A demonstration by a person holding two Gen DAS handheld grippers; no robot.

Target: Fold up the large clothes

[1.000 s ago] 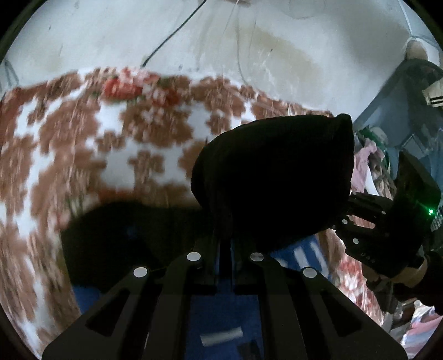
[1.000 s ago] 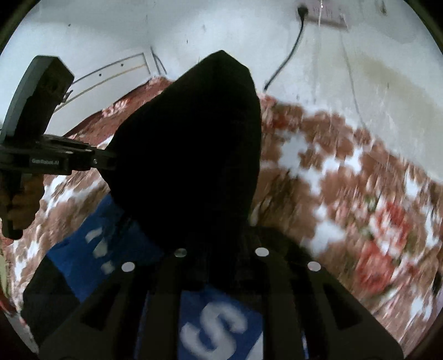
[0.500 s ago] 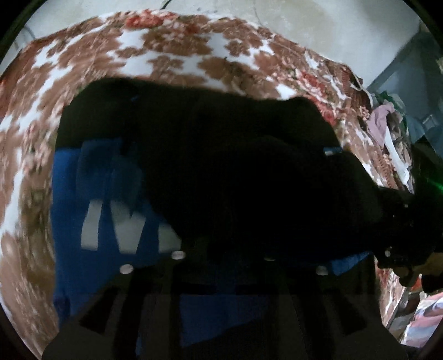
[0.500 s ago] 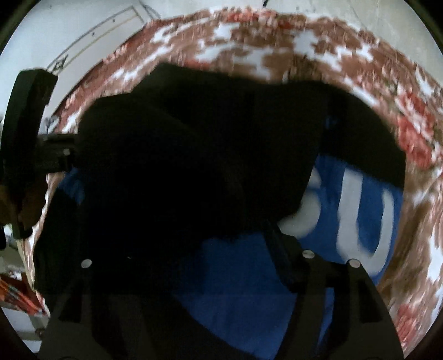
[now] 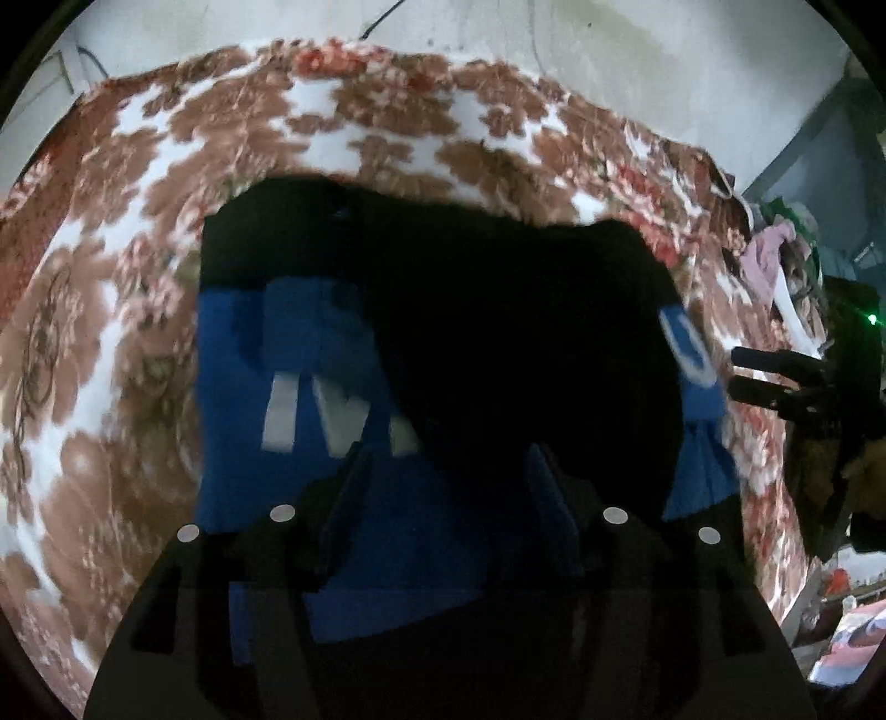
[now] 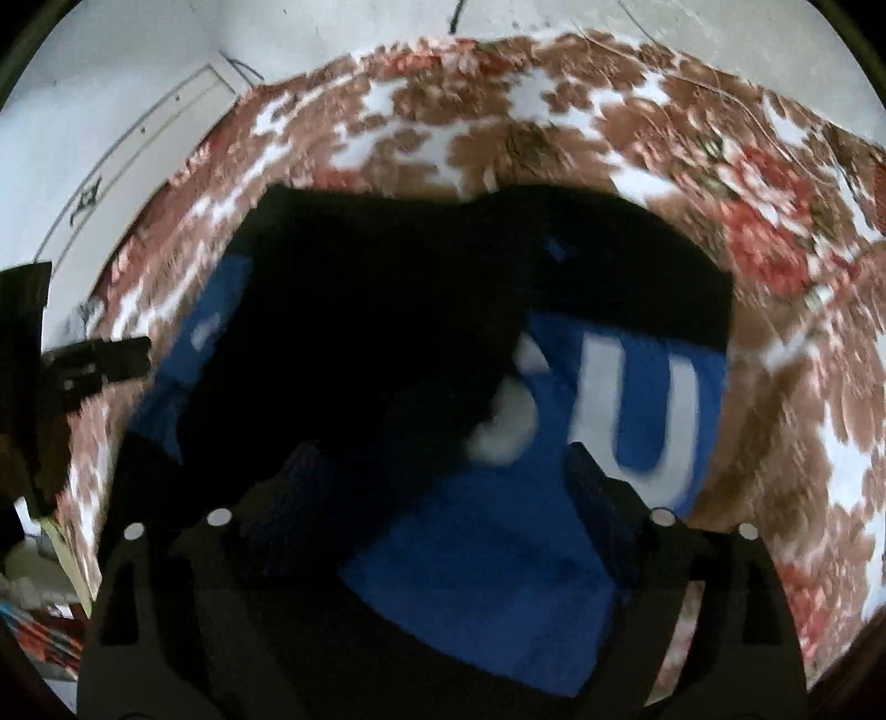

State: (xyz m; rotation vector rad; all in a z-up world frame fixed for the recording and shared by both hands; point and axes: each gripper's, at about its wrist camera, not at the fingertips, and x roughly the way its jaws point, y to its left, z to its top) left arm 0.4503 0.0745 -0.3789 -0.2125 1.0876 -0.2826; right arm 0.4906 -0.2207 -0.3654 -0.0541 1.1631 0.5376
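Releasing the fold: left tongs (image 5: pixel 443 476) and right tongs (image 6: pixel 443 482) are both spreading, nothing pinched. Black-and-blue garment (image 6: pixel 498 554) is lying folded on the floral bed (image 5: pixel 387 138). Advisable: lifting straight off, avoiding dragging the black flap (image 5: pixel 498 332).

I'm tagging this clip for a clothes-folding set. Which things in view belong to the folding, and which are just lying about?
Belongs to the job:
- black and blue garment
- left hand-held gripper, jaws opening
- right hand-held gripper, jaws opening
- floral blanket under the garment

Just lying about:
- heap of clothes
- wall cable
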